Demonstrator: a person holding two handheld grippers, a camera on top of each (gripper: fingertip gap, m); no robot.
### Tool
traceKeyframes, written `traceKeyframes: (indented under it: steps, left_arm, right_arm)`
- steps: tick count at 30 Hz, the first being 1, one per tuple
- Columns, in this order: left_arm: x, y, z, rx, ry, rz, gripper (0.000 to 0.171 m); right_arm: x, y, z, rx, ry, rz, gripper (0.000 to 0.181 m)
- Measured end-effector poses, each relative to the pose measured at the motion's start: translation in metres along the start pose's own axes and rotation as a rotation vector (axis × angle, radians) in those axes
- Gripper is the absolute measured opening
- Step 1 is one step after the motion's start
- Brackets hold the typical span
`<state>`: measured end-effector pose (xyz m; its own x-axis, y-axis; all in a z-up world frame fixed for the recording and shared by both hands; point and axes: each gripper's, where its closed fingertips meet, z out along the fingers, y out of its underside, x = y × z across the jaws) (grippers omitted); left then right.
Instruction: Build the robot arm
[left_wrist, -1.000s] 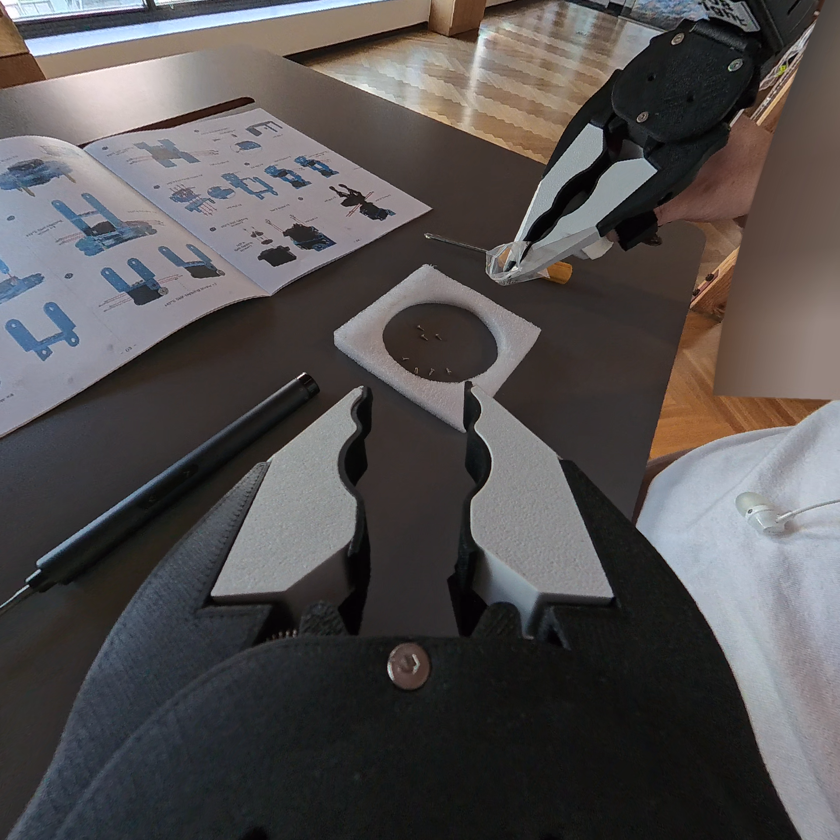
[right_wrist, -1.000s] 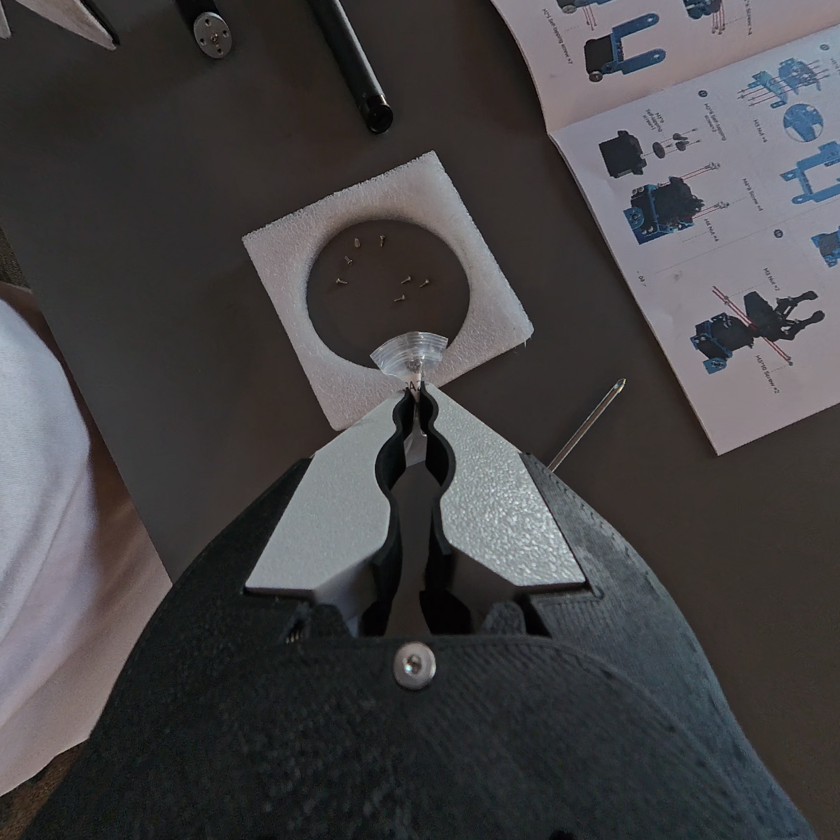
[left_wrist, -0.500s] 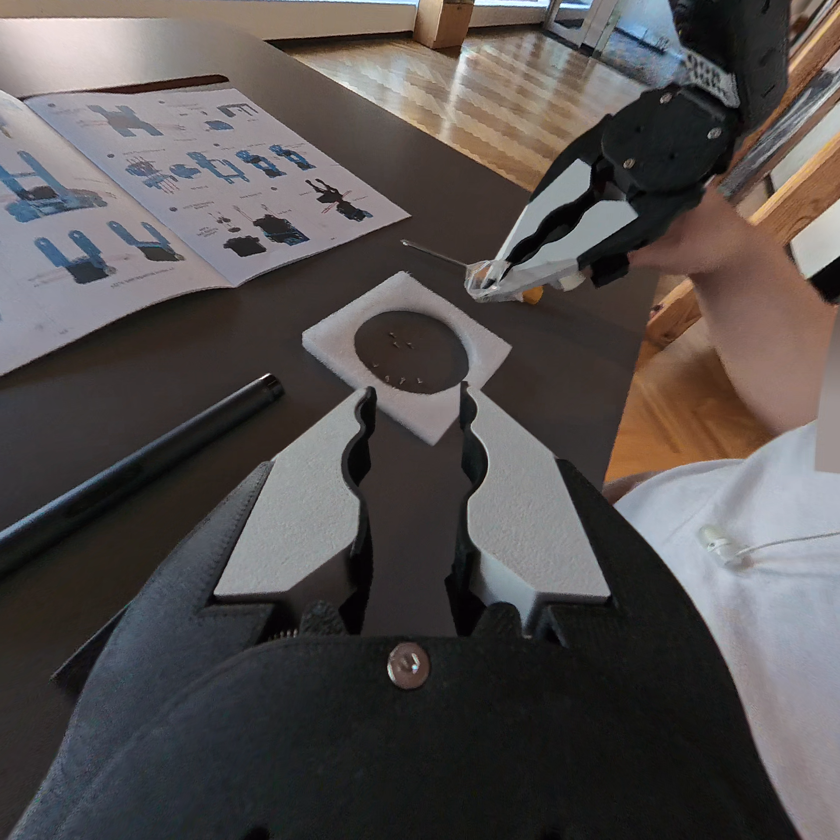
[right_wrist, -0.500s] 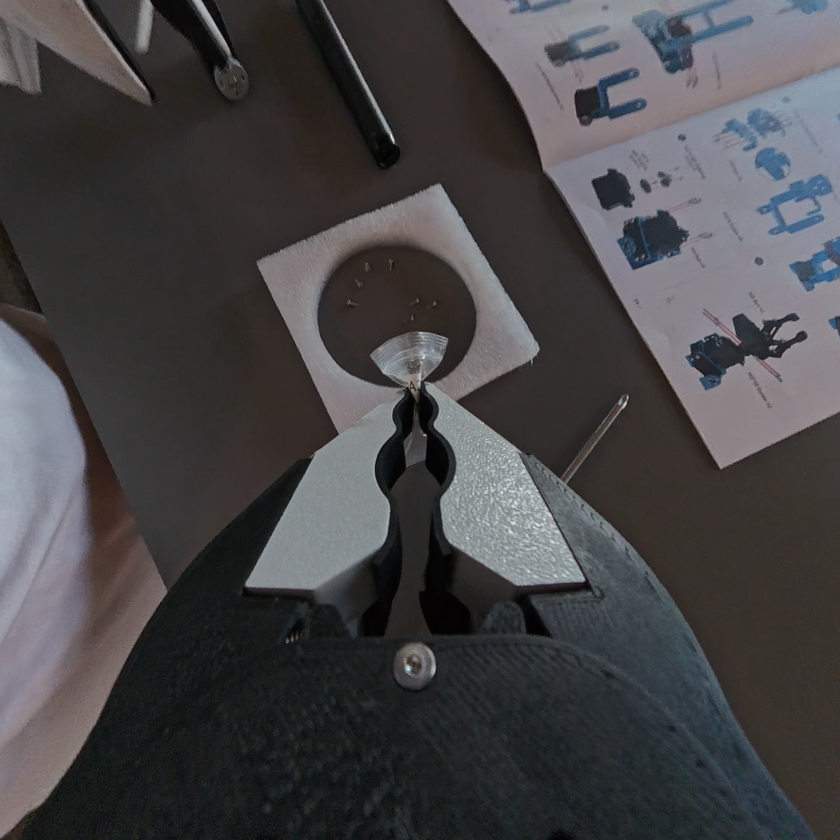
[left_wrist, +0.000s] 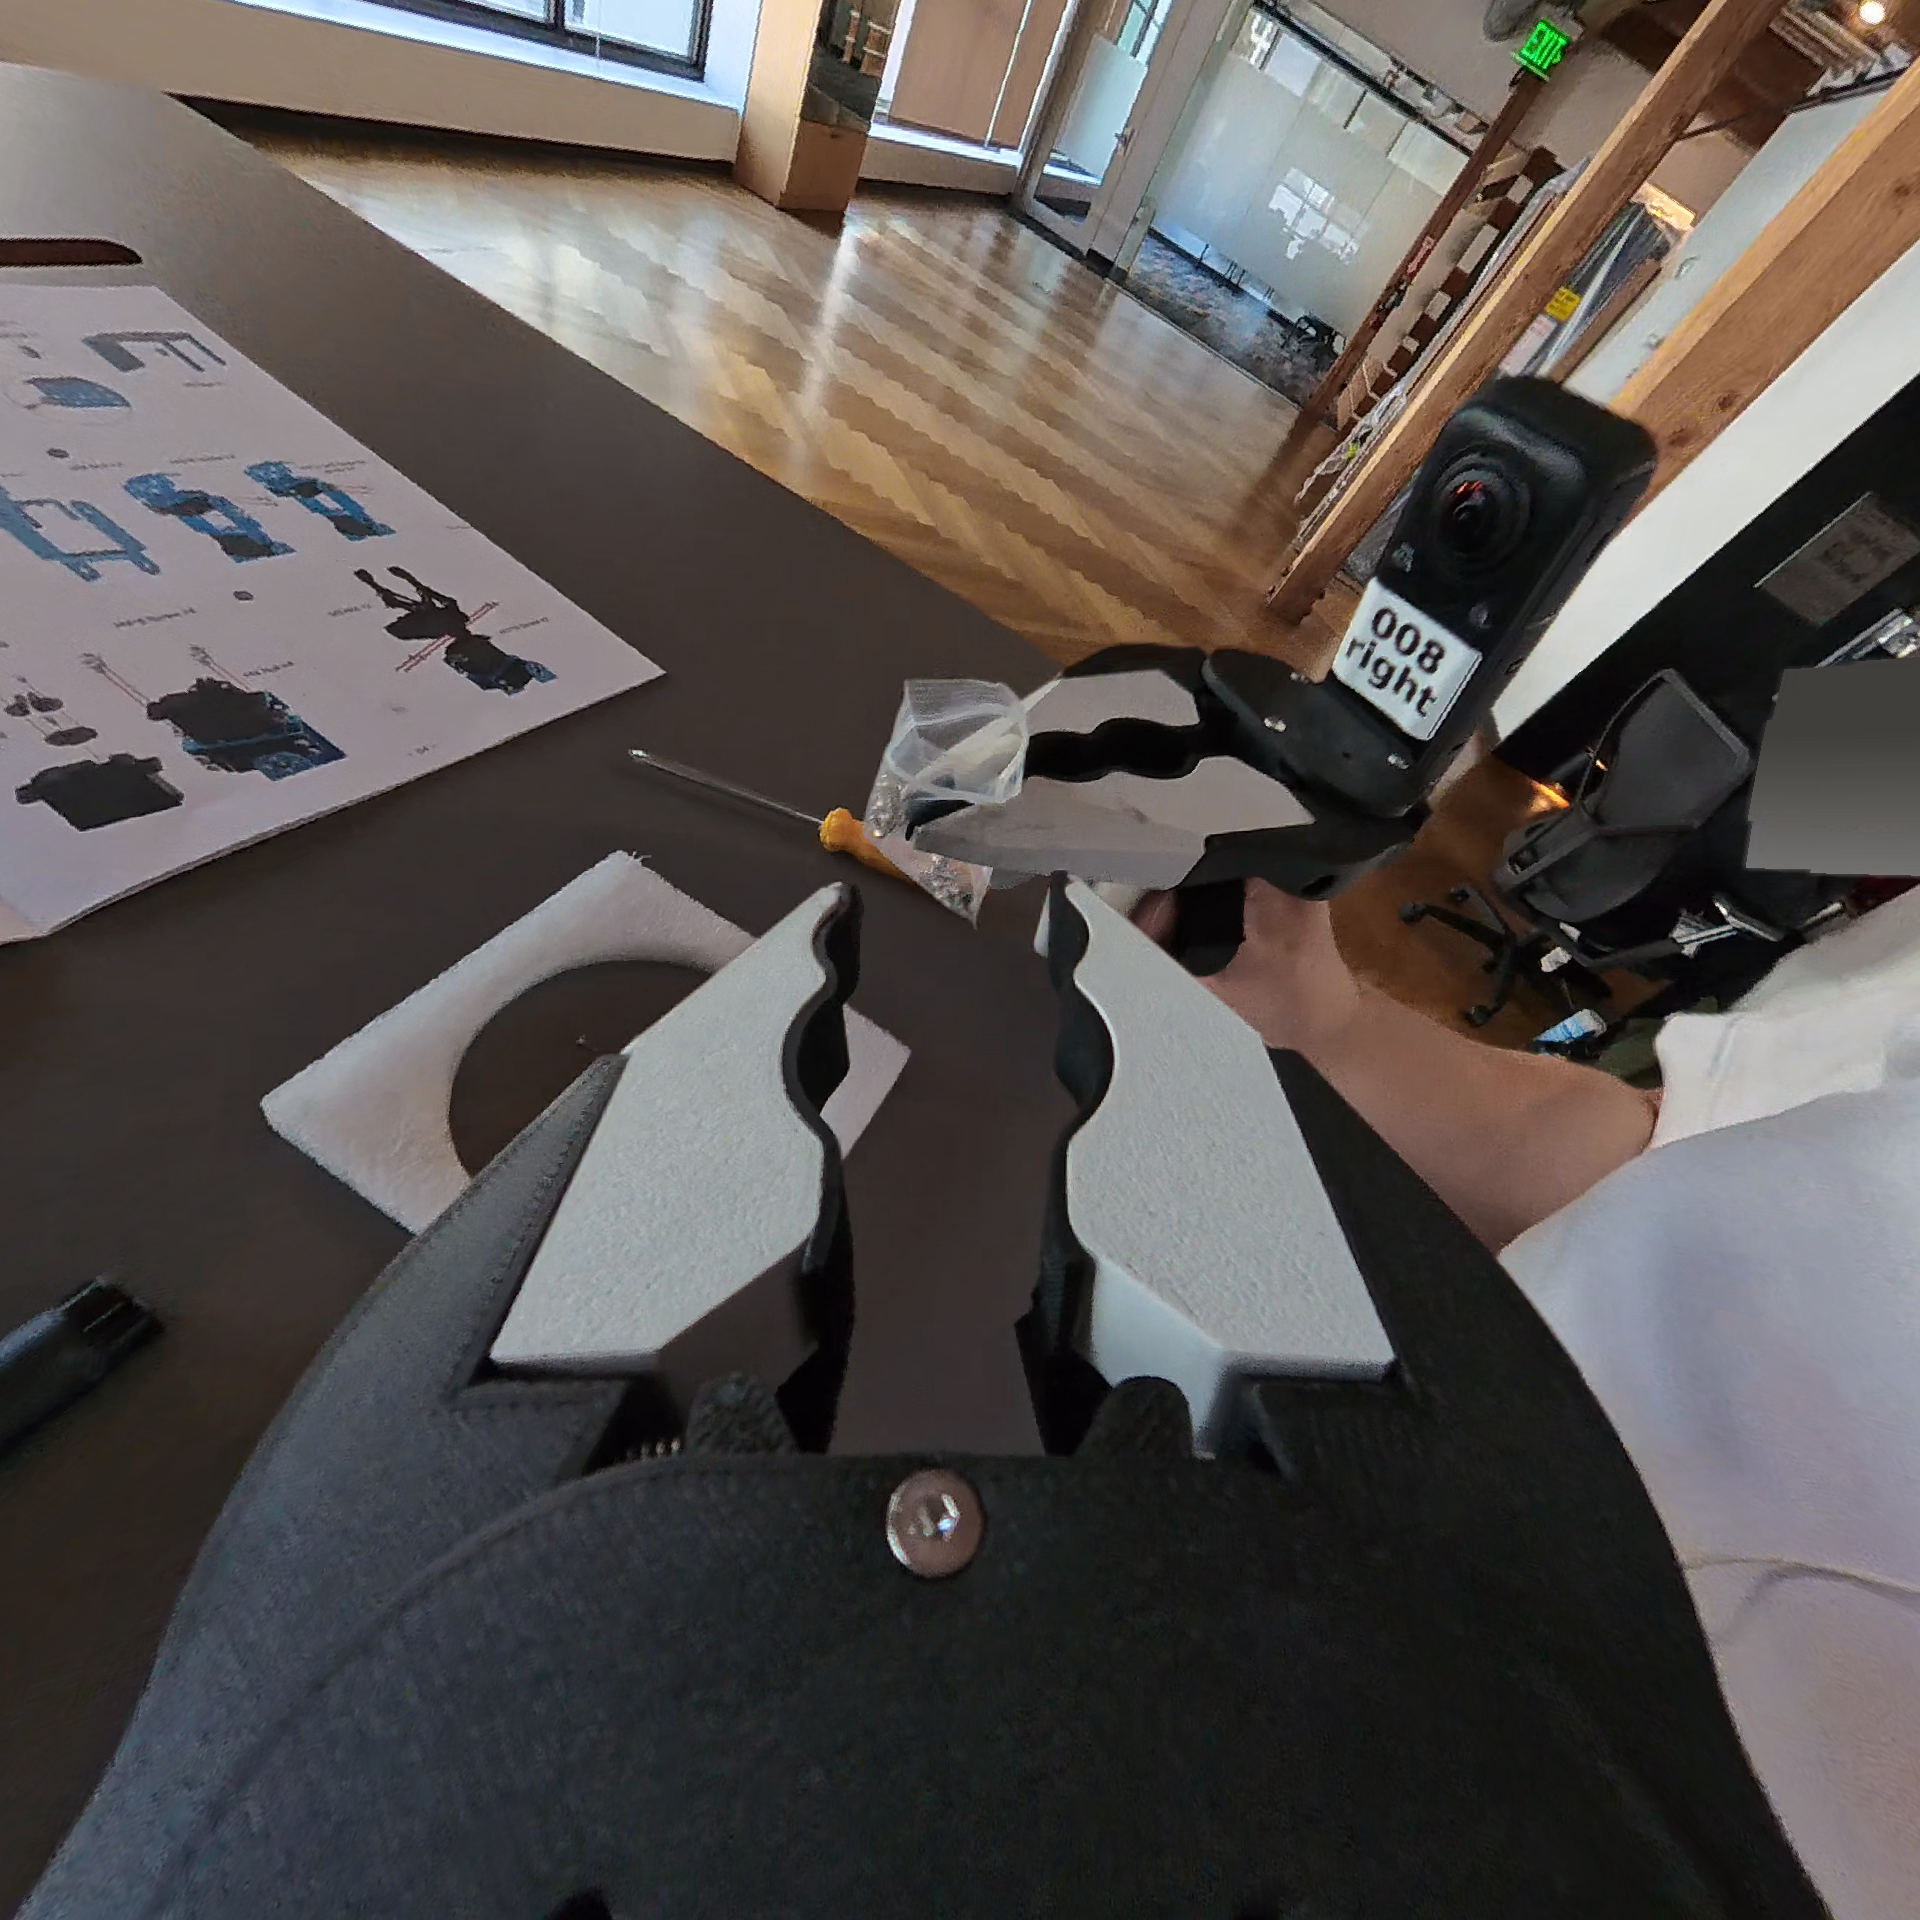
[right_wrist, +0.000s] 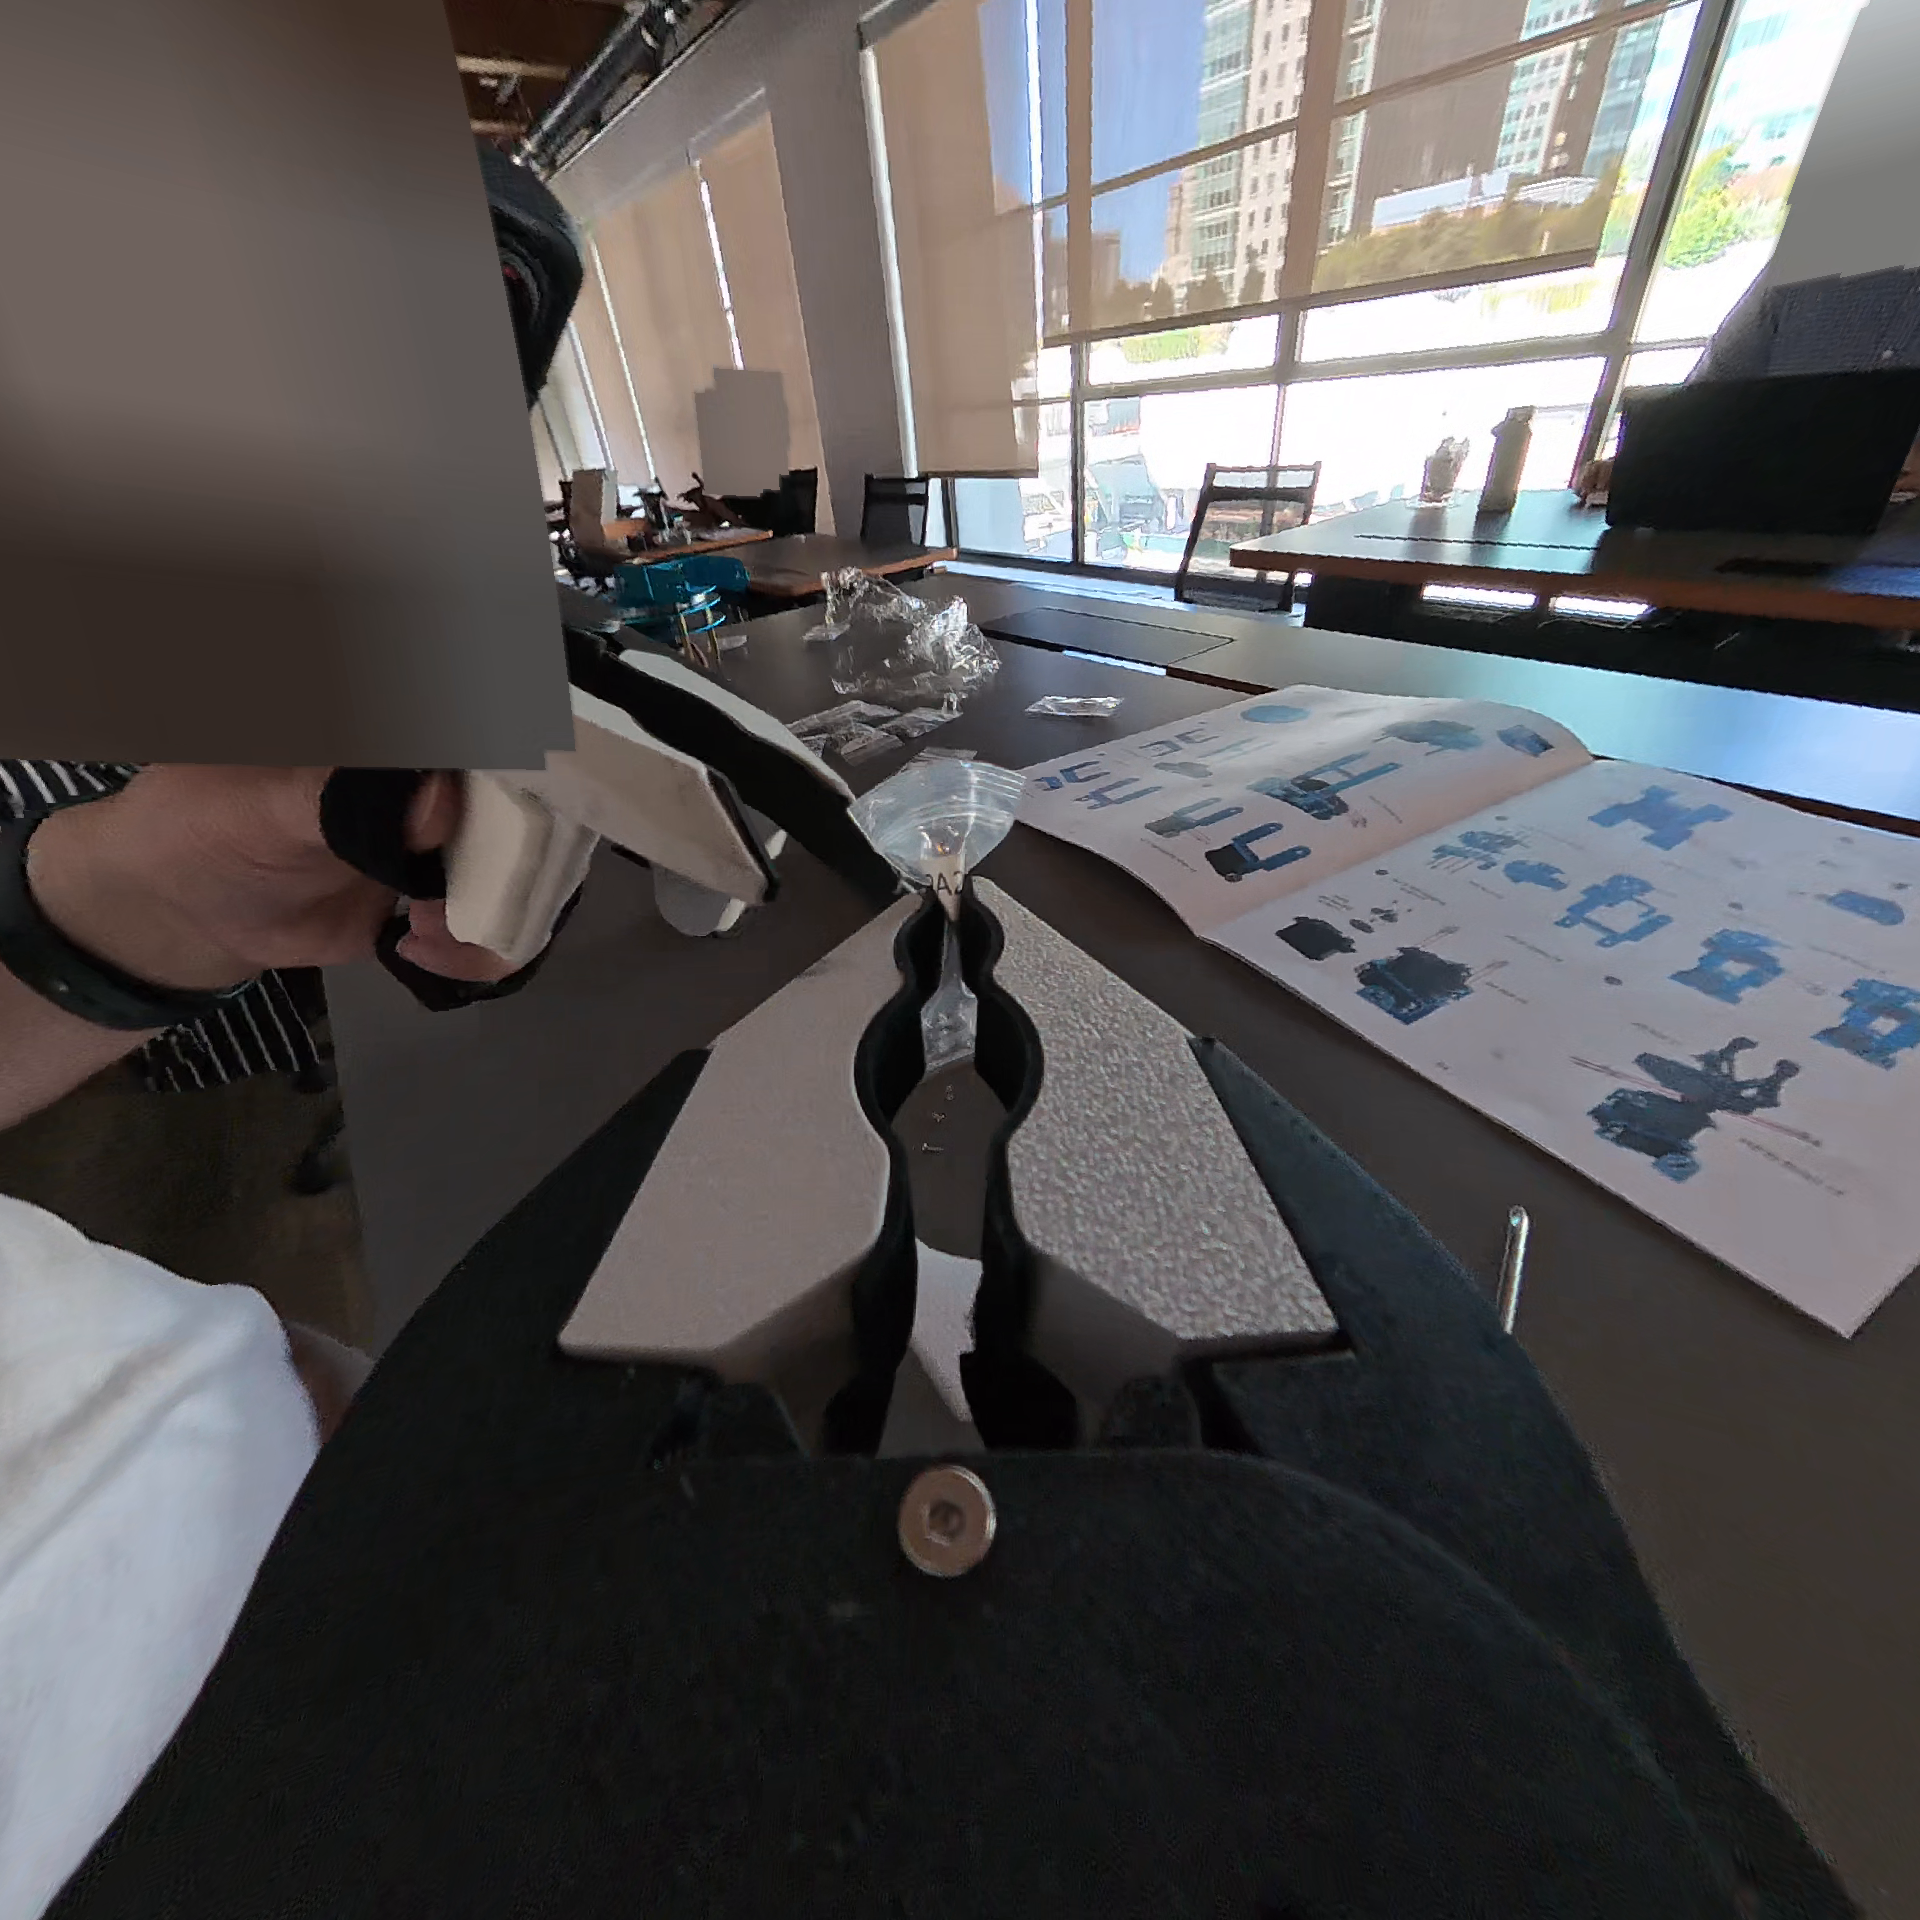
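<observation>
In the left wrist view, low centre of the frame, your left gripper (left_wrist: 948, 909) has its white jaws apart with nothing between them, hovering over the dark matte table (left_wrist: 644, 540). Under its left finger lies the square white foam pad with a round cut-out (left_wrist: 416, 1060). Just beyond the fingertips, right of centre, your right gripper (left_wrist: 920, 805) is clamped on a small clear plastic zip bag (left_wrist: 951, 732), held off the table. A thin screwdriver with a yellow-orange handle (left_wrist: 748, 795) lies on the table just behind that bag, its shaft pointing left. The open white instruction booklet with blue and black diagrams (left_wrist: 208, 603) fills the upper left. The end of a black cylindrical tool (left_wrist: 73, 1351) shows at the left edge.

In the right wrist view, centre of the frame, your right gripper (right_wrist: 948, 906) has its jaws together on the clear bag (right_wrist: 940, 810), which fans out above the tips. A few tiny screws (right_wrist: 940, 1117) show through the gap between the fingers; whether they lie on the table or the pad, you cannot tell. Your left gripper (right_wrist: 790, 831) sits just left of the bag, its tips close to it. The booklet (right_wrist: 1507, 935) lies open at right, the screwdriver shaft (right_wrist: 1512, 1273) near its lower corner. Crumpled clear wrapping (right_wrist: 904, 644) lies farther back on the table (right_wrist: 1558, 1507).
</observation>
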<state>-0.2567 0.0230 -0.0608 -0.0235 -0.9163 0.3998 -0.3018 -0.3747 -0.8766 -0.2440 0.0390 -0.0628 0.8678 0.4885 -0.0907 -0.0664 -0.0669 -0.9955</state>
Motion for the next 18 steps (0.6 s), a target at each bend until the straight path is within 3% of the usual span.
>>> traceKeyframes:
  steps: [11,18]
  left_arm:
    - [-0.002,-0.015,0.0,0.045,-0.176,0.092,0.026]
    - [-0.003,-0.019,0.002,0.095,-0.2,0.039,0.029]
  right_arm:
    - [0.004,-0.006,0.002,0.013,0.098,-0.104,0.001]
    - [0.003,-0.01,0.006,0.017,0.154,-0.196,0.0]
